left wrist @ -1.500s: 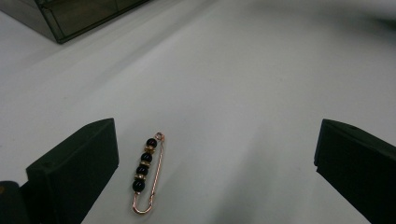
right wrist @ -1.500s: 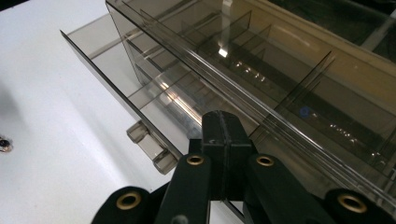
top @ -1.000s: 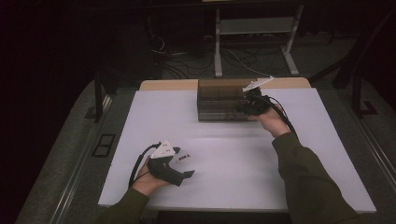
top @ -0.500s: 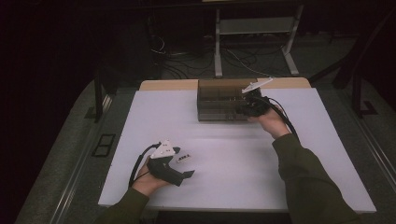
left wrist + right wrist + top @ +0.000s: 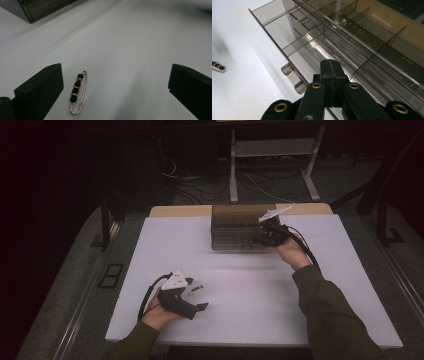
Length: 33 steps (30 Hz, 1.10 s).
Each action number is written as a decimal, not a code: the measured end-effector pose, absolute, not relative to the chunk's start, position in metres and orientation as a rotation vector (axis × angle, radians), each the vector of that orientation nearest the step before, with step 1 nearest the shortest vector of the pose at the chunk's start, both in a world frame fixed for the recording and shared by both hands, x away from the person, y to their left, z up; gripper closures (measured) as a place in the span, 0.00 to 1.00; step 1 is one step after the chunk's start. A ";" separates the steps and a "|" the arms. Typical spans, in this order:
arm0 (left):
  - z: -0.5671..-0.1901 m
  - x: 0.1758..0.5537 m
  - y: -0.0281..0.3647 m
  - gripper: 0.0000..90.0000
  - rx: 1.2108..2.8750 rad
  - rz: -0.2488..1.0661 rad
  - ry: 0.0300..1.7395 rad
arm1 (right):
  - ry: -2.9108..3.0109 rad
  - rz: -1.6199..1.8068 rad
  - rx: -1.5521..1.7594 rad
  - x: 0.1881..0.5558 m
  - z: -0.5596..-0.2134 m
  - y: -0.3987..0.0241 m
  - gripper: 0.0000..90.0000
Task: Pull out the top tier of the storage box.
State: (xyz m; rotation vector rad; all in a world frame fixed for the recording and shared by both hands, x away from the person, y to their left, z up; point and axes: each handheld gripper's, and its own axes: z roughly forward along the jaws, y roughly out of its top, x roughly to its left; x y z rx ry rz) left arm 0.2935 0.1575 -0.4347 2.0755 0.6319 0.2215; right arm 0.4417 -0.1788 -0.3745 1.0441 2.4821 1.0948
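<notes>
A gold safety pin strung with black beads (image 5: 78, 91) lies on the white table, between my left gripper's (image 5: 115, 85) open jaws and close to the left one. From above, the pin (image 5: 197, 289) and left gripper (image 5: 196, 297) sit near the front left. A smoky clear drawer box (image 5: 235, 227) stands at the back centre. Its bottom drawer (image 5: 287, 47) is pulled out, with a small handle (image 5: 293, 77) on the front wall. My right gripper (image 5: 332, 68) is shut with nothing visible between the jaws, tips just behind that wall; from above, the right gripper (image 5: 258, 240) is at the box's front right.
The white table top (image 5: 310, 310) spreads wide around both hands. Its wooden back edge (image 5: 175, 211) shows behind the box. A metal stand (image 5: 272, 165) and cables lie on the dark floor beyond. The pin (image 5: 218, 66) also lies far left in the right gripper view.
</notes>
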 end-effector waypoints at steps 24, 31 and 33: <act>-0.435 0.294 0.158 0.00 2.088 0.226 0.622 | 2.511 1.090 1.019 0.432 -0.374 -0.178 0.99; -0.435 0.294 0.158 0.00 2.087 0.226 0.623 | 2.515 1.092 1.013 0.429 -0.375 -0.178 0.99; -0.435 0.294 0.158 0.00 2.088 0.226 0.622 | 2.515 1.092 1.010 0.428 -0.375 -0.178 0.99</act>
